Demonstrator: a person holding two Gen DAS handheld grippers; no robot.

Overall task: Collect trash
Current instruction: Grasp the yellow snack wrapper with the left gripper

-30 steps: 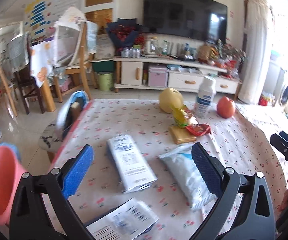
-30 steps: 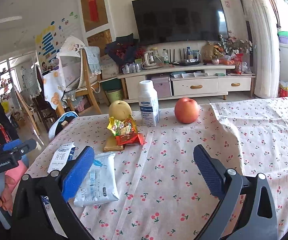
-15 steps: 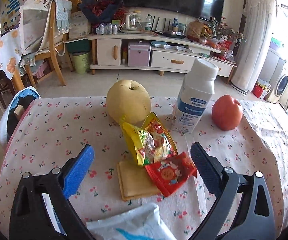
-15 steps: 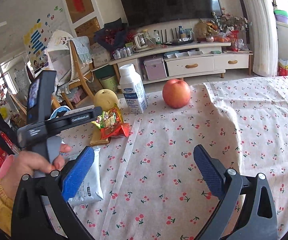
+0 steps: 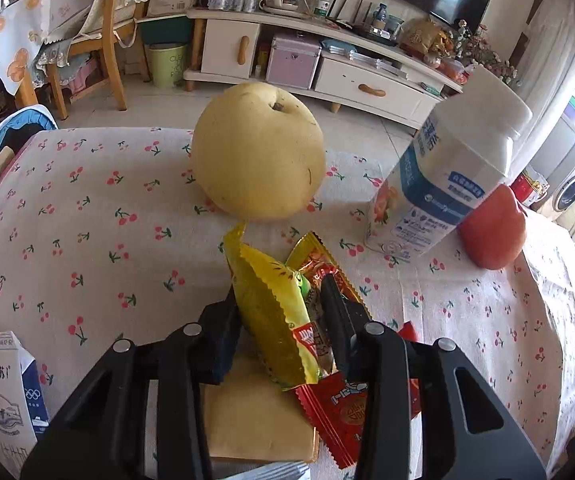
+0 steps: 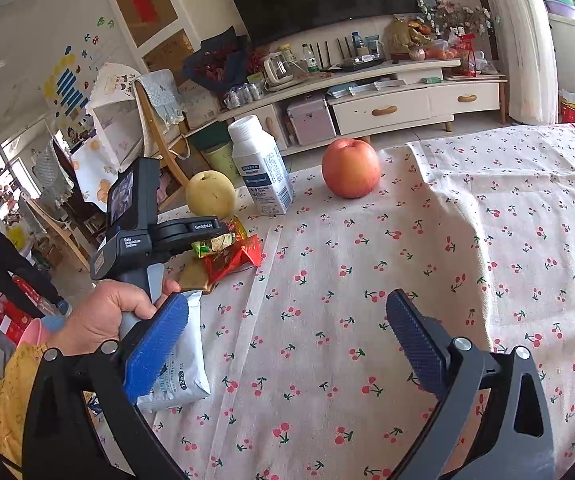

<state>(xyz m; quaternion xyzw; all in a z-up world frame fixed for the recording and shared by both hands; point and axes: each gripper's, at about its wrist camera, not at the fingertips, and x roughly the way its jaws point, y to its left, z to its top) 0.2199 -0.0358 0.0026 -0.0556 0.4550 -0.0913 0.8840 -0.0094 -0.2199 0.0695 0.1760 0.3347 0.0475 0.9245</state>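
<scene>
The yellow wrapper is crinkled foil with a zigzag edge, standing up between the left gripper's jaws, with a red wrapper lying flat just under and to the right of them. Beneath both sits a tan flat packet. Ahead of the jaws a big yellow pear rests on the table, which wears a white cloth dotted with cherries; a white bottle and a red apple stand off to the right of the jaws. A small milk carton lies at the left. Beyond the table there's a white TV cabinet and wooden chairs. The left jaws are closing now, narrow, and their pads look to be pressing the yellow wrapper from both sides, though the left pad's contact is partly hidden. Over on the other side, the right gripper hangs with its jaws spread wide, nothing between them but cloth, a white pouch beside its left pad.
</scene>
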